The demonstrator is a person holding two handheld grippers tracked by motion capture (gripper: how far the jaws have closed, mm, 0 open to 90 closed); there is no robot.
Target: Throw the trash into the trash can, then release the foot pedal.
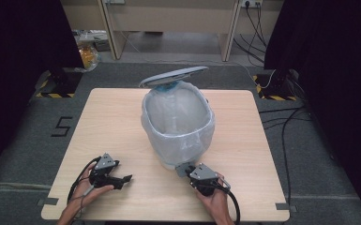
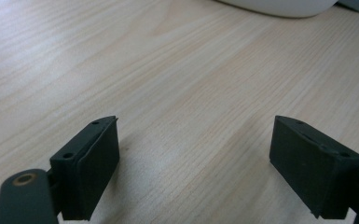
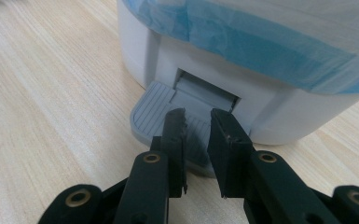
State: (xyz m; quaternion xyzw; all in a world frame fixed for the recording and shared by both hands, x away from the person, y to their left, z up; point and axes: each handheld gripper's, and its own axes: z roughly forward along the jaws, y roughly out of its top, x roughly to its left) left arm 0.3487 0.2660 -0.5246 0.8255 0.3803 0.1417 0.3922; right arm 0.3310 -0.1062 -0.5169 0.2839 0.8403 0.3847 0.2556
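The pedal bin (image 1: 178,123) stands mid-frame on the wooden table (image 1: 98,122), its lid (image 1: 173,76) raised at the upper centre. It looks light, hard plastic (the liner is thin and slippery), best worked by its grey pedal (image 3: 168,116). The right gripper (image 3: 196,122) rests on that pedal, jaws nearly together, clasping nothing. The left gripper (image 2: 193,154), lower left, gapes wide, empty. Grey carpet and dark curtains surround the table.

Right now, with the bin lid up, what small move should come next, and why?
Probably keep the right gripper pressed on the grey pedal: its shut jaws rest on it and the lid stands raised over the lined bin. The left gripper is open, holding nothing.
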